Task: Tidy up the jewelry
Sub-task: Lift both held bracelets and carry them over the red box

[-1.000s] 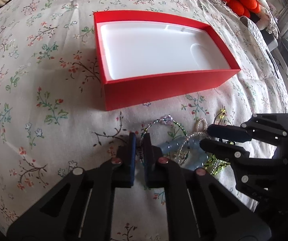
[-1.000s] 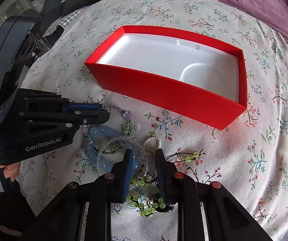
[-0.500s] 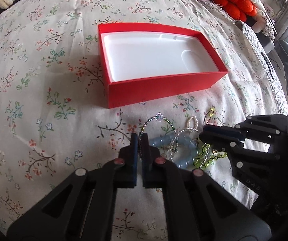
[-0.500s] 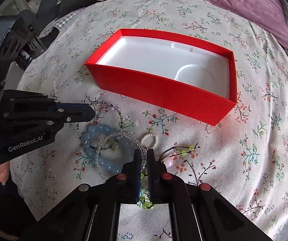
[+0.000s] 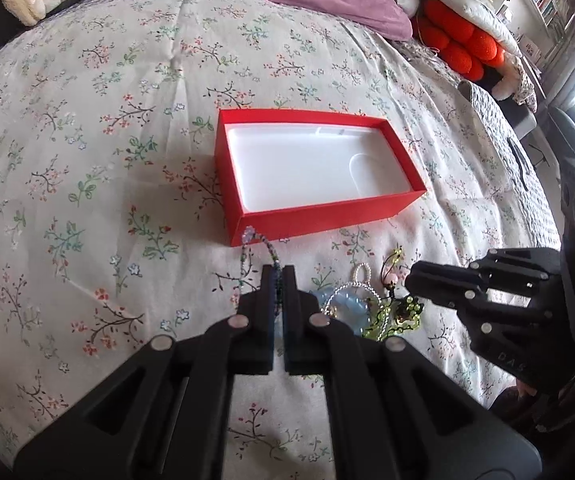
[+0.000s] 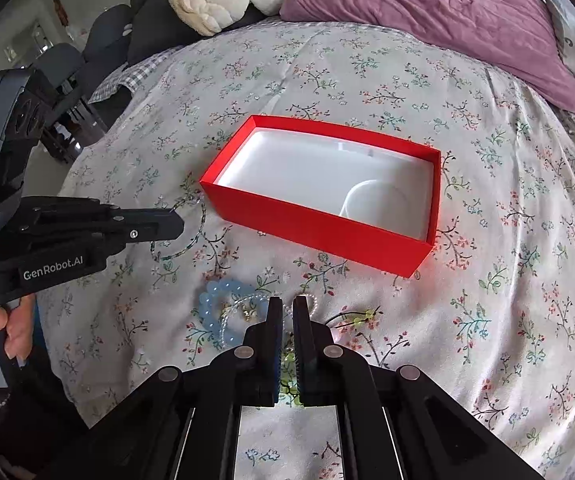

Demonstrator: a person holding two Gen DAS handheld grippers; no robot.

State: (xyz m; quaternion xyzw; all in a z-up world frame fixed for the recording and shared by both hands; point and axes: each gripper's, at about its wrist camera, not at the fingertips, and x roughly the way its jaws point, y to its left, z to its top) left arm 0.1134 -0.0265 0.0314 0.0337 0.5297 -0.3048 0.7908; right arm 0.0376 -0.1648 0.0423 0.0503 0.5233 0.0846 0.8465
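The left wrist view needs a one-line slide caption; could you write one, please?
Left gripper shut on a thin beaded strand, near an empty red box on a floral bedspread.

An open red box [image 5: 327, 216] with white lining sits empty on the bed, beaded bracelets [image 6: 223, 308] heaped just before it.

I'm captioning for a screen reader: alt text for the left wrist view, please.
The left gripper pinches a thin beaded bracelet above a floral bedspread, before an open red box. More bracelets lie by the right gripper.
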